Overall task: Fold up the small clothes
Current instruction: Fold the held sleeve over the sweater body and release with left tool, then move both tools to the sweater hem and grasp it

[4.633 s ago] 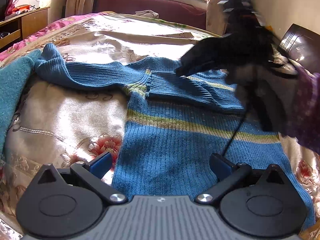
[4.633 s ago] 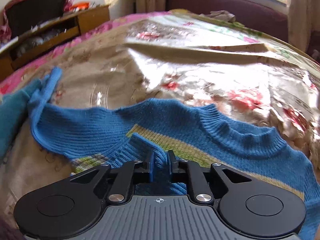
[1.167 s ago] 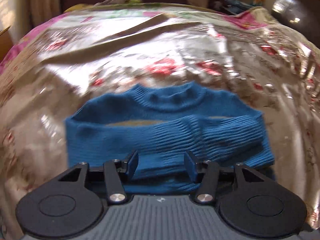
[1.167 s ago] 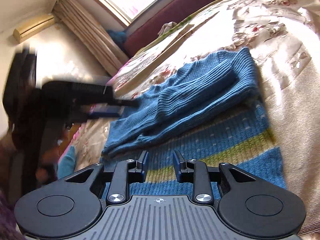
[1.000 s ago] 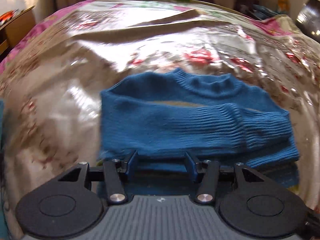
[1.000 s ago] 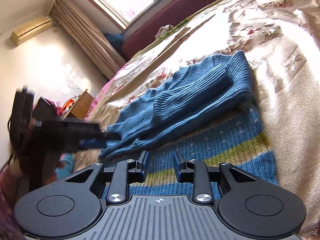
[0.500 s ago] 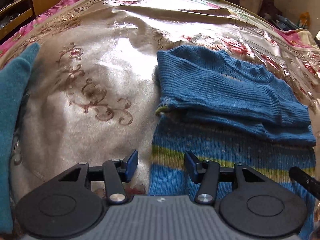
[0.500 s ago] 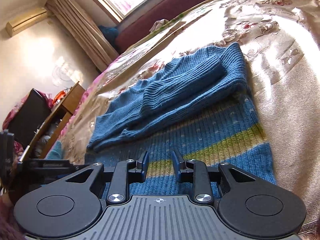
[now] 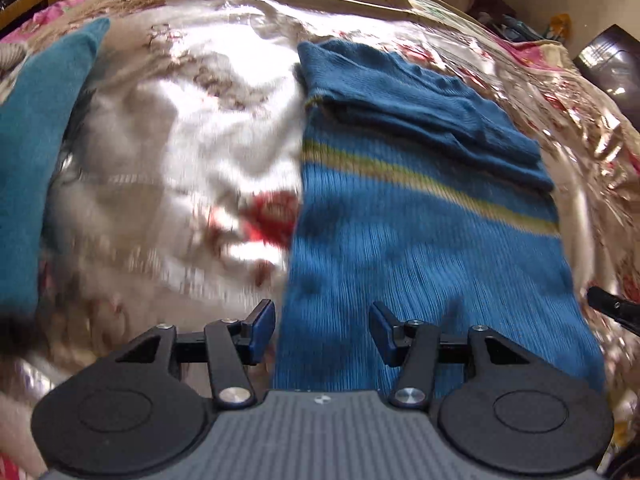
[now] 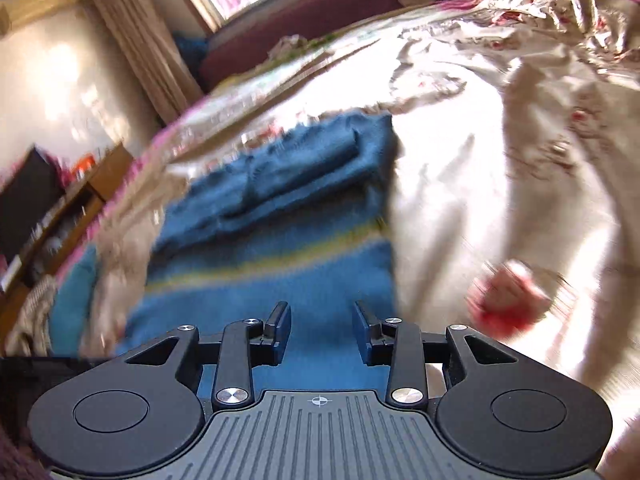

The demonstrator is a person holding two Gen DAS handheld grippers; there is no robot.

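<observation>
shiny floral bedspread (image 9: 168, 152) is spread under the sweater (image 9: 420, 248); left gripper (image 9: 322, 326) is held apart, right gripper (image 10: 322, 330) is opening, nothing gripped.

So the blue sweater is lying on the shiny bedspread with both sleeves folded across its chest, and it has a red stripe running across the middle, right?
Not quite: the stripe across the blue sweater is yellow-green, not red, as the left wrist view shows. The red is a flower printed on the bedspread. The rest holds: sleeves folded across the chest.
</observation>
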